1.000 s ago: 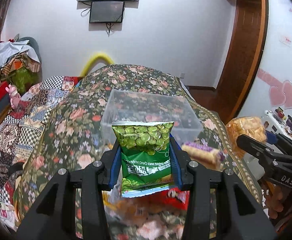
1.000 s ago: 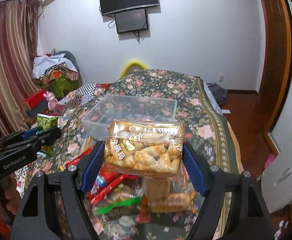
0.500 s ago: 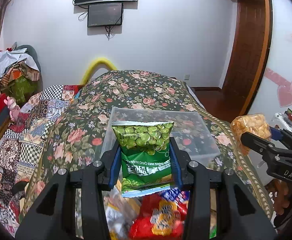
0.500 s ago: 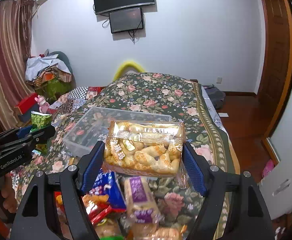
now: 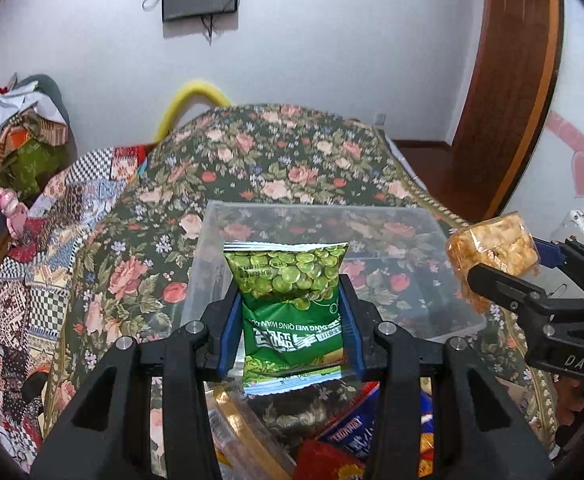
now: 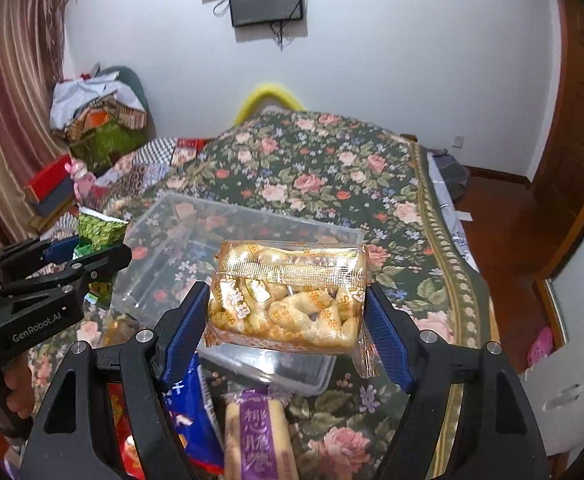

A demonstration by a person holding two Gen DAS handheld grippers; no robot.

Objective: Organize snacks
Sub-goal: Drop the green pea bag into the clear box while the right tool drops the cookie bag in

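My left gripper [image 5: 290, 322] is shut on a green bag of peas [image 5: 290, 300], held upright above the near edge of a clear plastic box [image 5: 252, 216]. The same bag [image 6: 100, 230] and left gripper [image 6: 88, 256] show at the left of the right wrist view. My right gripper [image 6: 288, 312] is shut on a clear pack of golden pastries [image 6: 286, 300], hanging over the near side of the clear box [image 6: 164, 240]. In the left wrist view this pack [image 5: 491, 242] and right gripper [image 5: 507, 268] sit at the right, beside the box's right rim.
The box rests on a floral bedcover [image 5: 284, 152]. Loose snacks lie below the grippers: a purple-wrapped cake [image 6: 258, 432], a blue packet [image 6: 190, 408], red packets [image 5: 323, 460]. A patchwork quilt [image 5: 44, 240] and clutter lie left; a wooden door [image 5: 503, 100] stands right.
Both grippers have carried their packs forward toward the clear box, which now looks larger and closer. Each grip is unchanged.
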